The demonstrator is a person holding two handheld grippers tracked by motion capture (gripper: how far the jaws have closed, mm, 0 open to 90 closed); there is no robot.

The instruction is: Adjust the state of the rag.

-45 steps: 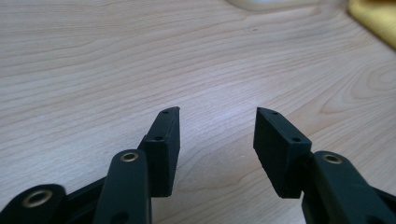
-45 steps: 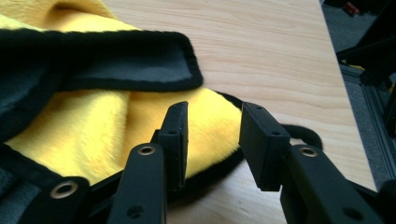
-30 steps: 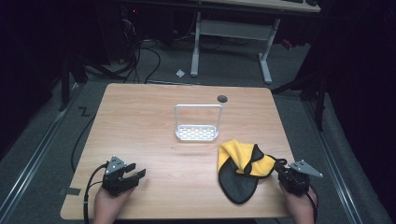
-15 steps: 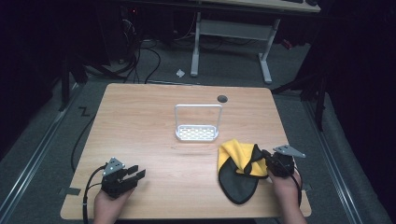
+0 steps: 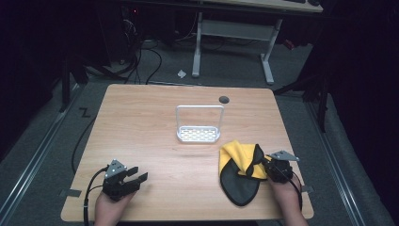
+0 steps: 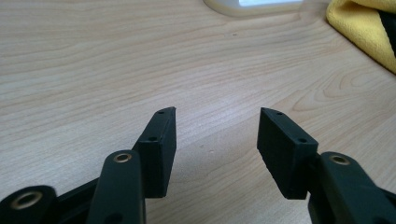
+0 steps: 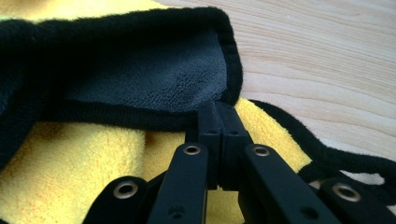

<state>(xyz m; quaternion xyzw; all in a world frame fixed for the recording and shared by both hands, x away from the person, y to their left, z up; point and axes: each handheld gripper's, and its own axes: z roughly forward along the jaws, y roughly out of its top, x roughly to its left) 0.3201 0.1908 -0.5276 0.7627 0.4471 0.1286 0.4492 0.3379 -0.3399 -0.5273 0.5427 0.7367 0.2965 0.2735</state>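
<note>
Looking from the left, the first worry is the left gripper [image 5: 135,177]. It sits well apart from the cloth [image 5: 233,155], so it can't hold the cloth down. If the right gripper [image 5: 261,165] pulls, the whole cloth may just slide over the counter [image 5: 155,117] and not open up.

The white rack [image 5: 198,134] stands just behind the cloth, near the middle of the counter. A big swing could push the cloth into it.

The right gripper has only the thin black edge of the cloth. I think a quick tug could make that edge slip out, since so little of it is in the grip.

Now the hands. The left hand [image 5: 108,207] rests low at the near left edge of the counter, and its gripper lies flat and points to the right over the bare wood. Its fingers [image 6: 161,140] are spread and have just been opening, with nothing between them.

The cloth lies bunched up on the near right part of the counter, yellow with a dark side folded over.

The right hand [image 5: 283,197] is at the near right edge. Its gripper is low and points left into the cloth. Its fingers [image 7: 208,125] are pressed together, pinching the black edge.
</note>
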